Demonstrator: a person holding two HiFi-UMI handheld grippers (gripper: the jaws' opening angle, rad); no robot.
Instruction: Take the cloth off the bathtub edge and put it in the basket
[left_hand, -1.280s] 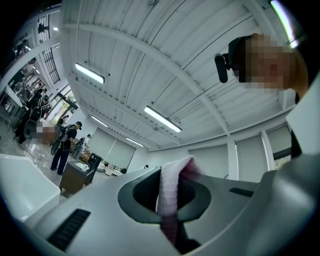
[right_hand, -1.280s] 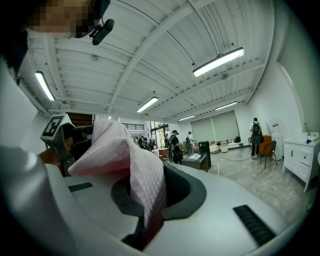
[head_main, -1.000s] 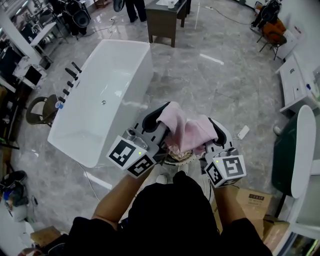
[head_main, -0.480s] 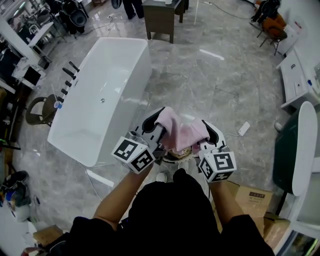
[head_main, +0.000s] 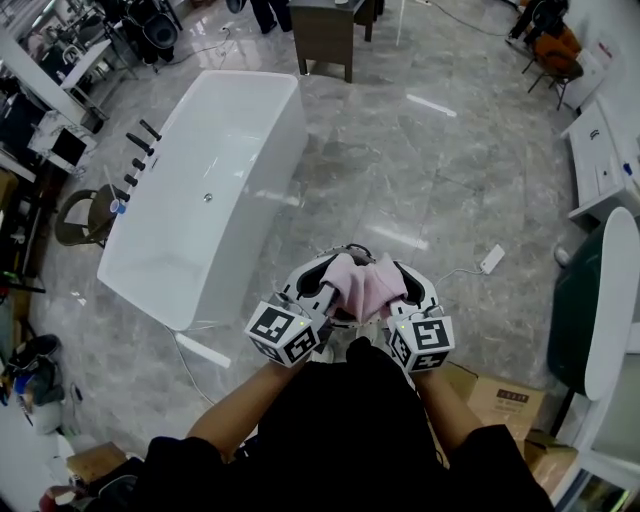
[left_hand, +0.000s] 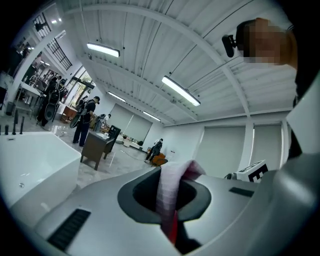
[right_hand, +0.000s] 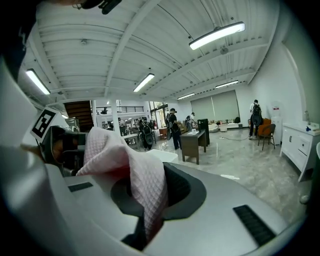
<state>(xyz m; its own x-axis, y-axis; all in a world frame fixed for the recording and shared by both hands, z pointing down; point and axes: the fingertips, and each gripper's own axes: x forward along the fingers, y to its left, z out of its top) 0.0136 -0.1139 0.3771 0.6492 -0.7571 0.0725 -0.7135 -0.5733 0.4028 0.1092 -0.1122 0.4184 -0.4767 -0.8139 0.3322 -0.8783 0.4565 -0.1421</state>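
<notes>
Both grippers pinch the same cloth (head_main: 362, 284): left gripper (head_main: 322, 283) jaws pressed together on one end, right gripper (head_main: 408, 285) jaws likewise on the other. The cloth is pink, waffle-weave and soft, bunched between them, held up in the air just in front of the person's torso. White glossy bathtub (head_main: 200, 190), a rounded rectangle, stands well apart to the left. Floor (head_main: 430, 170) is grey marble-look tile, shiny, with open room ahead. Cardboard box (head_main: 497, 399) at lower right, print unreadable.
</notes>
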